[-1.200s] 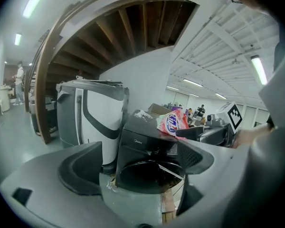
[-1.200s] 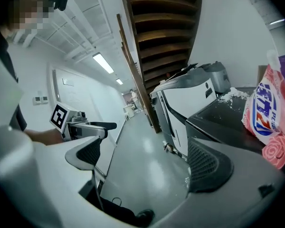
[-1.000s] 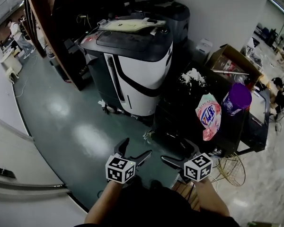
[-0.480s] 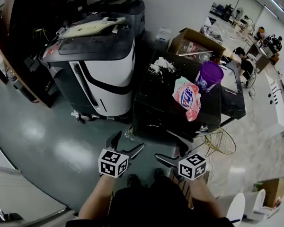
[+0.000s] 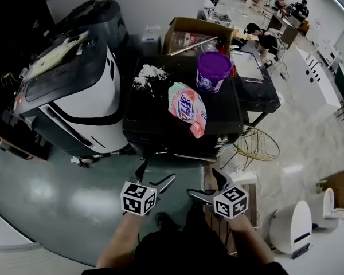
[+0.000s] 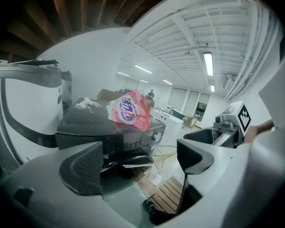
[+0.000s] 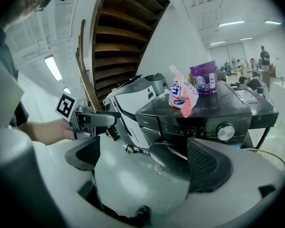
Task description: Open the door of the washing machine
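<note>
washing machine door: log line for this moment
left gripper: open, empty | right gripper: open, empty | door: untouched | washing machine: ahead

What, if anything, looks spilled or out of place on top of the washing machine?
Loose white powder lies on top of the dark washing machine, beside the pink bag; it looks spilled.

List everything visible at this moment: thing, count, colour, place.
washing machine: one, black, centre, in front of the person
bag: one, pink and white, lying on its top
tub: one, purple, top's back right
white clump: one, top's back left
large appliance: one, white and black, left of the washer
cardboard box: one, brown, behind the washer
wire basket: one, yellowish, floor, right of the washer
left tool: dark, jaws apart, empty, low centre
right tool: dark, jaws apart, empty, beside it
</note>
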Tool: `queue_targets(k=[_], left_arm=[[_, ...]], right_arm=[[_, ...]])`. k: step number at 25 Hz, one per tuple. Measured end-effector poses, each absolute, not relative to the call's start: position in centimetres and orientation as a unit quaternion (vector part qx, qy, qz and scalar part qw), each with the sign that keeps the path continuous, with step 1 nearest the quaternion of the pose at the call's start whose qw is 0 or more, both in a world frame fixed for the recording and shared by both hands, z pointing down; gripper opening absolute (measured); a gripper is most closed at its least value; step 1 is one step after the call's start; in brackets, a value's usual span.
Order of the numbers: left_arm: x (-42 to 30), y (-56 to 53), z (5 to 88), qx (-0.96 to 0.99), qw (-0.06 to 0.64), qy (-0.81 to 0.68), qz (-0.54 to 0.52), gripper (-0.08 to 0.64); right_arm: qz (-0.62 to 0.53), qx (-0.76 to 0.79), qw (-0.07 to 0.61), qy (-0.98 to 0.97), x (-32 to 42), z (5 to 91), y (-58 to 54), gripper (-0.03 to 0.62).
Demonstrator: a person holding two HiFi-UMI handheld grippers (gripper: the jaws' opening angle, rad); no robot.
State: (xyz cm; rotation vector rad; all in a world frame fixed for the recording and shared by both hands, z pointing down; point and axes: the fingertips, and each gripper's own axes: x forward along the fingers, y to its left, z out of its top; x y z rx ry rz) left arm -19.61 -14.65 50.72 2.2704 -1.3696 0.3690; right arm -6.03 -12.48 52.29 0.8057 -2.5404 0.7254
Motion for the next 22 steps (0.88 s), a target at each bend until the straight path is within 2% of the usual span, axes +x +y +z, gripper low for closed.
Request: queue_targets(k=[10, 22], left_arm=[[-11.9, -19.0, 55.1, 0.846, 0.249, -0.427, 0.199, 0.508], [-9.1, -23.8, 61.6, 0.836, 0.284, -0.414, 0.220, 0.506]], right_arm=[[0.282, 0.317, 0.200, -0.883, -0.4, 56.7, -16.5, 0.580], [0.302, 0.308, 0.258, -0.865, 1.1, 65.5, -22.0, 0.577]])
